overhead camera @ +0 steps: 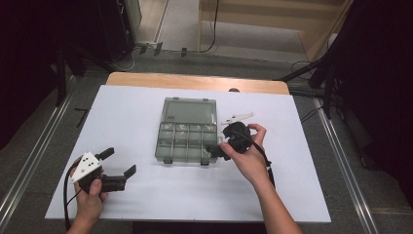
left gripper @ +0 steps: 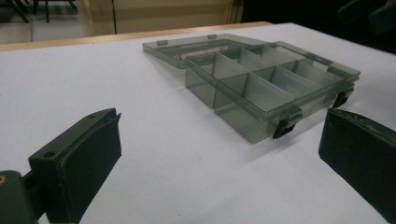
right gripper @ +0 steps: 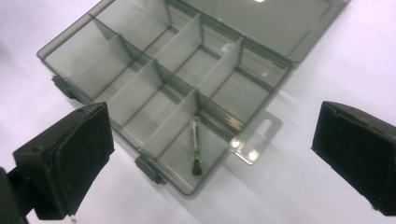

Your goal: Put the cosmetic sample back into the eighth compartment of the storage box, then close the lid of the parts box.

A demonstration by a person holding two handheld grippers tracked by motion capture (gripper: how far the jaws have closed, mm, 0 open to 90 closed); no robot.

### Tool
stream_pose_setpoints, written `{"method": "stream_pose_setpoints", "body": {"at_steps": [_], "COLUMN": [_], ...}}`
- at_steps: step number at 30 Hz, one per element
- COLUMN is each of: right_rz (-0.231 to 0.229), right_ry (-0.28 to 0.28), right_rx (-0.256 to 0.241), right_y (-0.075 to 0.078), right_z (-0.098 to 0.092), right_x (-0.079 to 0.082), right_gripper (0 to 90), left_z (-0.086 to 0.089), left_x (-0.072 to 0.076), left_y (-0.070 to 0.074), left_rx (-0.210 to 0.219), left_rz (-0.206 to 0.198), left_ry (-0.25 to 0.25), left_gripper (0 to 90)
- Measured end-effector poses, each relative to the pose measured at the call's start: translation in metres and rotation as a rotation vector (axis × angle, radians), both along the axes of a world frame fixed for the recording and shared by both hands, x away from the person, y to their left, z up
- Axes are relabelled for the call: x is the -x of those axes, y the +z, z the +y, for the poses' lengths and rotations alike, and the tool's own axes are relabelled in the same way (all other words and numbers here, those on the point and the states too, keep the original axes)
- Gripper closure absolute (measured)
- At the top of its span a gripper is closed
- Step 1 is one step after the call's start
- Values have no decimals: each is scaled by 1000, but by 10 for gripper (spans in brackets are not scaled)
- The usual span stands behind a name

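Nearest the camera, the left gripper [overhead camera: 118, 162] rests on the white counter [overhead camera: 136, 195] well to the left of the compartment box [overhead camera: 187, 141], jaws apart. At the box's right front corner the right gripper [overhead camera: 214, 152] hovers, jaws wide, nothing held. What looks like a small screw [right gripper: 196, 145] lies in that corner compartment.

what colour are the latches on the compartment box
Black, on the smoky grey see-through box; the latches show best in the left gripper view.

Open compartment box [overhead camera: 187, 130], screw [right gripper: 196, 147] inside
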State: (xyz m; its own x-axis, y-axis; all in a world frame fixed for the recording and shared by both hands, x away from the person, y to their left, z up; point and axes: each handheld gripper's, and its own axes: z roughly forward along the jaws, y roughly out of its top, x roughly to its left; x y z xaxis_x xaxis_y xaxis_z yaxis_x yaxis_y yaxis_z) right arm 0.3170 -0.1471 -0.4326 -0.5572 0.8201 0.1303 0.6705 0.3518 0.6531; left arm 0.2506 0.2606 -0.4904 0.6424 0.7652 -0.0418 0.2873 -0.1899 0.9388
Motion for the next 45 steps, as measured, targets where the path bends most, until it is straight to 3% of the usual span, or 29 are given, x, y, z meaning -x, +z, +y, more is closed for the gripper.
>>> {"method": "stream_pose_setpoints", "body": {"at_steps": [3, 8, 22, 28, 36, 39, 45], "right_rz": [5, 15, 51, 47, 63, 43, 63], "right_ry": [-9, -19, -43, -62, -81, -97, -102], "right_rx": [-1, -16, -80, -113, -154, -177, -196], "right_y": [0, -3, -15, -18, -21, -21, -25], "right_z": [-7, -16, -23, -23, -23, -24, -24], "right_x": [-1, -4, -24, -35, -51, -54, -65], "right_gripper": [0, 0, 0, 0, 0, 12, 16], "left_z": [-3, -9, -37, -46, -61, -64, -74], "left_x": [-2, -12, -58, -80, -98, -106, -125], "left_y": [2, 6, 22, 22, 20, 18, 16], "left_rx": [-13, 11, 54, 88, 91, 90, 79], "left_rz": [4, 22, 60, 97, 103, 118, 144], "left_ry": [-11, -27, -74, -77, -84, -81, -72], "left_gripper": [0, 0, 0, 0, 0, 0, 0]}}
